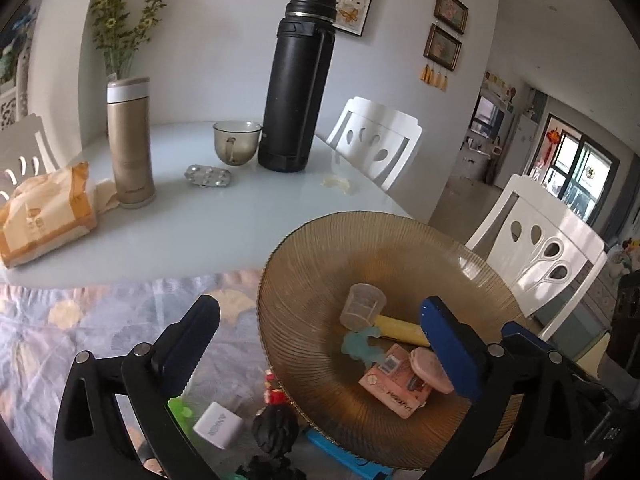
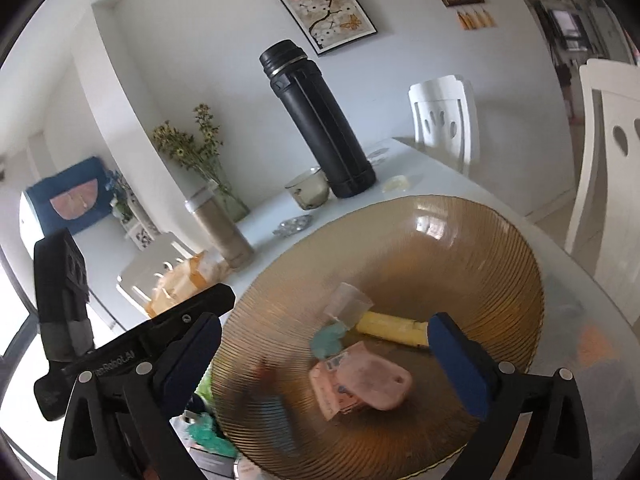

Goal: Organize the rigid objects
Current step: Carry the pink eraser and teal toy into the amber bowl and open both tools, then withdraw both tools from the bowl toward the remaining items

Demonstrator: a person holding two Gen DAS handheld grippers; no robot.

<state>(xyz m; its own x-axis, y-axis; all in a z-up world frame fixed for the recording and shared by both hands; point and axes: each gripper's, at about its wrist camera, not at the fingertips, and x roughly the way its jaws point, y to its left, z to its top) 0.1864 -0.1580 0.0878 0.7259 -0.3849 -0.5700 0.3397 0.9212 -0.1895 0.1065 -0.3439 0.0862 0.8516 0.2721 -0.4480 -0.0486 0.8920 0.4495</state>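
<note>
A ribbed amber glass plate [image 1: 320, 264] sits at the near right of the table and holds a clear small cup [image 1: 362, 304], a yellow bar [image 1: 400, 330], a teal piece [image 1: 360, 346], a pink box [image 1: 394, 388] and a pink oval piece [image 1: 430, 368]. My left gripper [image 1: 320, 356] is open and empty, spanning the plate's left rim. Below it lie a white charger [image 1: 216, 426], a black figure [image 1: 276, 432], a green piece [image 1: 180, 410] and a blue item [image 1: 336, 452]. My right gripper [image 2: 324, 364] is open and empty above the plate [image 2: 460, 240].
A tall black thermos [image 1: 296, 88], a gold flask [image 1: 130, 144], a smoky glass cup [image 1: 236, 142], a pill blister [image 1: 208, 176] and an orange tissue pack [image 1: 44, 216] stand farther back on the white table [image 1: 200, 232]. White chairs [image 1: 544, 248] ring the table. A floral cloth [image 1: 100, 320] covers the near part.
</note>
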